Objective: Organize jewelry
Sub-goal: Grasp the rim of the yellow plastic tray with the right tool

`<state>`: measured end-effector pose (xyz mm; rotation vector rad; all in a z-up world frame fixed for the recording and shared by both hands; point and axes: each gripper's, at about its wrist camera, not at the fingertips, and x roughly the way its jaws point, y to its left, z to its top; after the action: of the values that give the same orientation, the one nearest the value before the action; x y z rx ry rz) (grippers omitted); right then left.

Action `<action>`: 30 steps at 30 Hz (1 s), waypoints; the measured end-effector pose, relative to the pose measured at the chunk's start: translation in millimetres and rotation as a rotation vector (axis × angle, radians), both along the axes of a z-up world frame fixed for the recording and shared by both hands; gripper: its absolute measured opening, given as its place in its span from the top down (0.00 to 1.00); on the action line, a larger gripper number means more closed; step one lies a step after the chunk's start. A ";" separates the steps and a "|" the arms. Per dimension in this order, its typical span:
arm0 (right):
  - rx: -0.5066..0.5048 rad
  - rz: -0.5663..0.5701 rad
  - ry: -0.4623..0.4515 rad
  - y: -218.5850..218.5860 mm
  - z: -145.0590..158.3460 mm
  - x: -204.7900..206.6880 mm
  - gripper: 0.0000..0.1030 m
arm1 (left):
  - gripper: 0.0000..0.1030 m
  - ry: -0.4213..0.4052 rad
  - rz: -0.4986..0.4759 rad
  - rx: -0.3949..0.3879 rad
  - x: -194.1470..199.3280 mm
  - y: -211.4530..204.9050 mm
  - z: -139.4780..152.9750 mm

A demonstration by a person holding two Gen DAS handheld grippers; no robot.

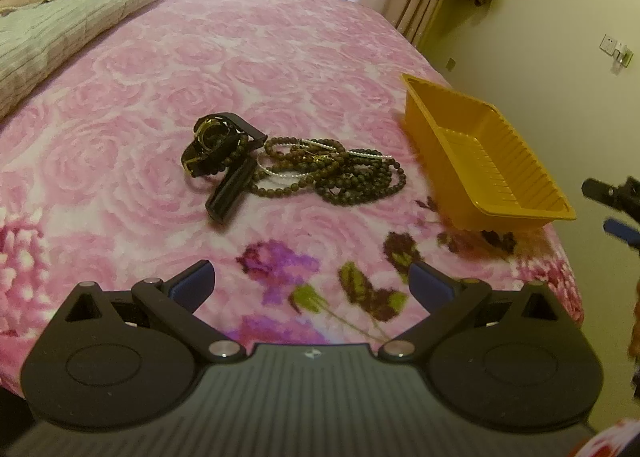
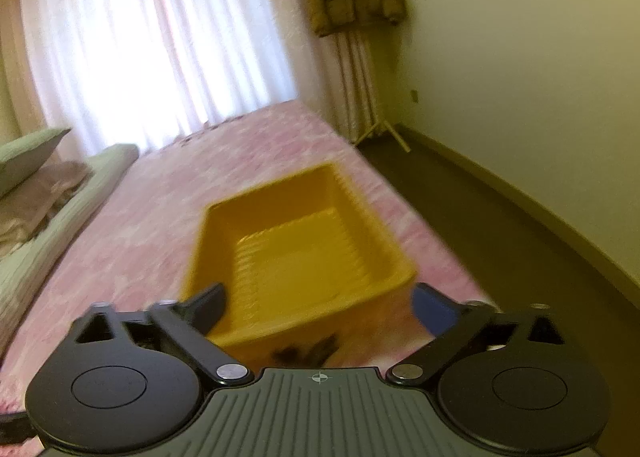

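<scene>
On the pink rose-patterned bedspread [image 1: 160, 69] a tangle of brown bead strands [image 1: 340, 173] lies touching a black watch [image 1: 216, 145], with a yellow tray [image 1: 448, 129] just beside them near the bed's edge. The left gripper [image 1: 312, 281] hangs above the blanket short of the pile, its jaws spread wide and holding nothing. The right gripper [image 2: 320, 305] is likewise wide apart and unloaded, its fingers flanking the tray's near end.
</scene>
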<state>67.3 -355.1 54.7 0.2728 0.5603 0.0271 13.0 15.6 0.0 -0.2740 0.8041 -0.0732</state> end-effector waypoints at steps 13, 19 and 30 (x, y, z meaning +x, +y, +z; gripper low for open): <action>0.014 0.050 0.136 -50.5 -46.3 79.0 0.55 | 0.01 -0.047 0.044 0.022 18.0 2.6 -5.6; 0.005 0.086 0.181 -45.9 -63.4 93.7 0.70 | 0.01 -0.041 0.039 0.005 25.6 2.6 -10.8; 0.017 0.083 0.221 -42.4 -59.8 101.8 0.88 | 0.01 -0.032 0.038 0.013 31.5 1.4 -15.6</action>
<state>169.1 -397.5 -5.1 0.2703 0.7915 0.0829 44.5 17.1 -15.6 -0.2755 0.7666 -0.0368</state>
